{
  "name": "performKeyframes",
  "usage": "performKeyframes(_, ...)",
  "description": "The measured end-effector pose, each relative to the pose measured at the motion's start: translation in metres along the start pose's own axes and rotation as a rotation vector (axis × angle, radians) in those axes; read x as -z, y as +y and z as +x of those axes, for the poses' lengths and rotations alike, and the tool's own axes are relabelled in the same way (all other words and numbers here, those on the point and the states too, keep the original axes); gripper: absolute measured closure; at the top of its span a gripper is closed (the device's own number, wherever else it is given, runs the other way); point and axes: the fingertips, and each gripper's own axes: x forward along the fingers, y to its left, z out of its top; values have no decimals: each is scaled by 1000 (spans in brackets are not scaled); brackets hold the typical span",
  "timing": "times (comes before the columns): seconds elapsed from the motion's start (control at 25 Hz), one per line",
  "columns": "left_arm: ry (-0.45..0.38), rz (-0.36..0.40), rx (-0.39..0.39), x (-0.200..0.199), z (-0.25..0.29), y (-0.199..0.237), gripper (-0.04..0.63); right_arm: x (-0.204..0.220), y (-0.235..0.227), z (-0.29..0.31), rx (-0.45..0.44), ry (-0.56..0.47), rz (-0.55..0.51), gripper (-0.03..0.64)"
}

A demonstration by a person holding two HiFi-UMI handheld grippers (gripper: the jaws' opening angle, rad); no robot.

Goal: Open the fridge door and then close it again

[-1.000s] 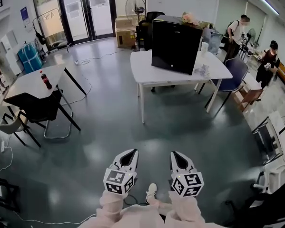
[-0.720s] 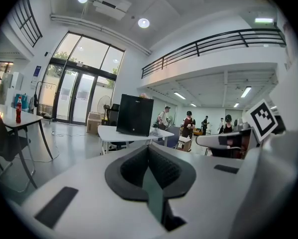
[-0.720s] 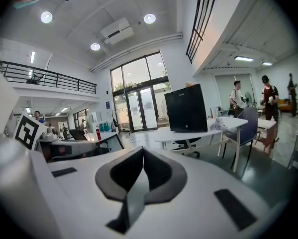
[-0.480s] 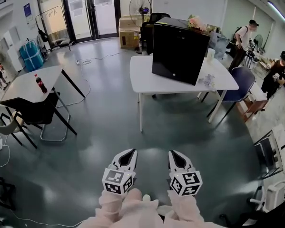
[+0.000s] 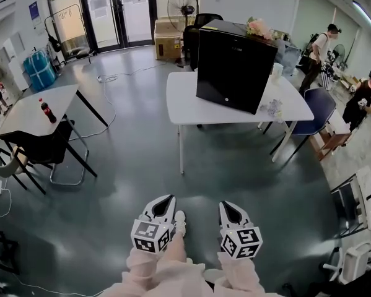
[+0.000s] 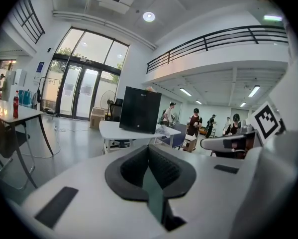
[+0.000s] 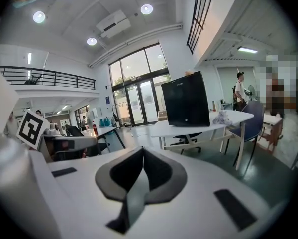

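A: What is seen around the fridge (image 5: 235, 64)?

B: It is set on a white table (image 5: 188, 104), toward the table's far right part, with its black door shut and turned toward the camera. Pink flowers (image 5: 259, 28) are laid on its top. A cup (image 5: 276, 72) and some crumpled clear wrap (image 5: 272, 108) are placed on the table just to its right. A blue chair (image 5: 313, 104) is pushed against the table's right end, and a fan (image 5: 181, 8) and a cardboard box (image 5: 165, 39) are seen behind. Two people (image 5: 321, 48) are found at the far right.

A: And to the left?

B: A second table (image 5: 27, 113) is seen there, with a red-capped bottle (image 5: 44, 111) on it and a black chair (image 5: 43, 144) drawn up to it. A cable (image 5: 114, 77) is trailed across the floor beyond.

A: What lies between the grippers and the fridge?

B: A stretch of grey floor (image 5: 148, 166) and the white table's near edge and legs.

A: How are the fingers held?

B: On the left gripper (image 5: 168, 200) and on the right gripper (image 5: 226, 205) the jaws are pressed together, and nothing is pinched between them. Both are held low, side by side and pointed forward. The fridge is kept well apart from them, ahead and slightly to the right.
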Motion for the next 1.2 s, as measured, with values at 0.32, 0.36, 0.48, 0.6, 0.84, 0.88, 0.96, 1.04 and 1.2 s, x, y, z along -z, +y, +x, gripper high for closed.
performKeyframes(0.32,-12,-1,22,-35,78,45,584,-38,-25,82,5,-3,-29,606)
performKeyframes(0.36,-16,1,26,-43,91,52,584,-45,-30,94,7,0,-33,606)
performKeyframes(0.48,-26,8,41,-67,128,69,584,-67,-46,132,12,2,-38,606)
performKeyframes(0.6,-29,18,47,-88,164,91,584,-88,-61,172,22,-4,-32,606)
performKeyframes(0.84,-33,2,50,-116,228,142,584,-119,-82,253,35,-3,-37,606)
performKeyframes(0.88,-32,3,53,-118,238,148,584,-122,-85,264,38,-5,-35,606)
performKeyframes(0.96,-31,6,58,-121,255,160,584,-127,-92,282,48,-11,-30,605)
performKeyframes(1.04,-28,6,64,-123,267,170,584,-130,-96,294,61,-9,-28,605)
performKeyframes(1.2,-8,1,84,-127,283,181,584,-144,-102,307,86,-17,-33,604)
